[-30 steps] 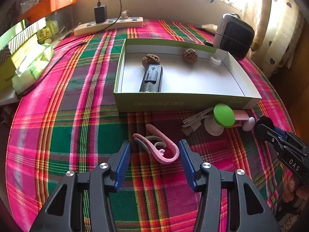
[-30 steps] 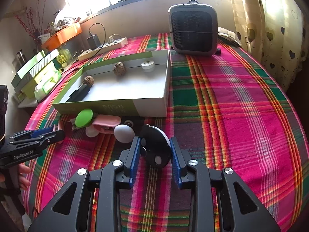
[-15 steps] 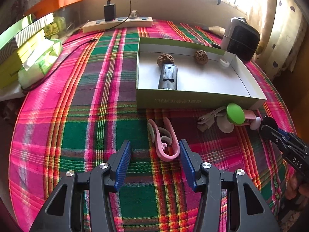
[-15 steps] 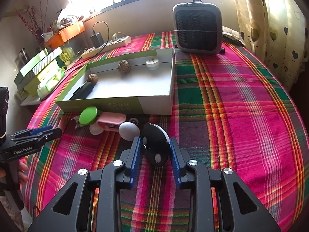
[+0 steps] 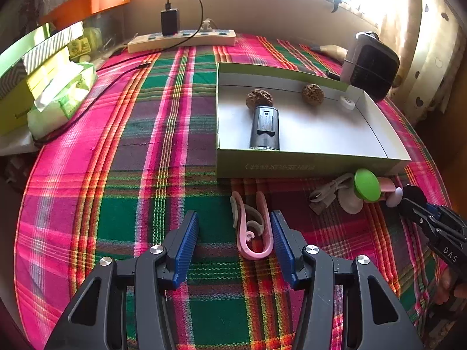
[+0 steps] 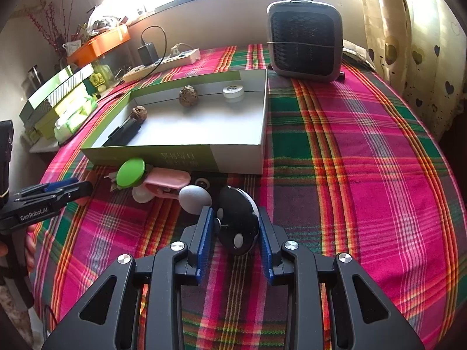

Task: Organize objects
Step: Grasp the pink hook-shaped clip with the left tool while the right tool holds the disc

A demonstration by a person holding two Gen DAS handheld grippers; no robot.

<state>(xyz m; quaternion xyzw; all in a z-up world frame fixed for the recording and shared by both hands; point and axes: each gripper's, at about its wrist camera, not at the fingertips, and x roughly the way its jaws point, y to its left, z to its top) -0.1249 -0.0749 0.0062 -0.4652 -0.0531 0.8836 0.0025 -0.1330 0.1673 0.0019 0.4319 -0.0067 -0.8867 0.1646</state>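
Left wrist view: the left claw (image 5: 233, 245) is spread wide around the pink hook (image 5: 253, 230), unclamped. At one o'clock, four items are already boxed in the green box (image 5: 306, 166). Right claw (image 6: 235, 237) is clamped on the black disc (image 6: 238, 223); "GenRobot.AI" is read.

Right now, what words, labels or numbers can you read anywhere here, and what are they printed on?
"GenRobot.AI": side of the left gripper, seen from the right wrist.
"DAS": side of the right gripper, seen from the left wrist; any letters past these are cut off.
Box front wall: pale printed characters, too faint to read.
Green packets: print too blurred to read.
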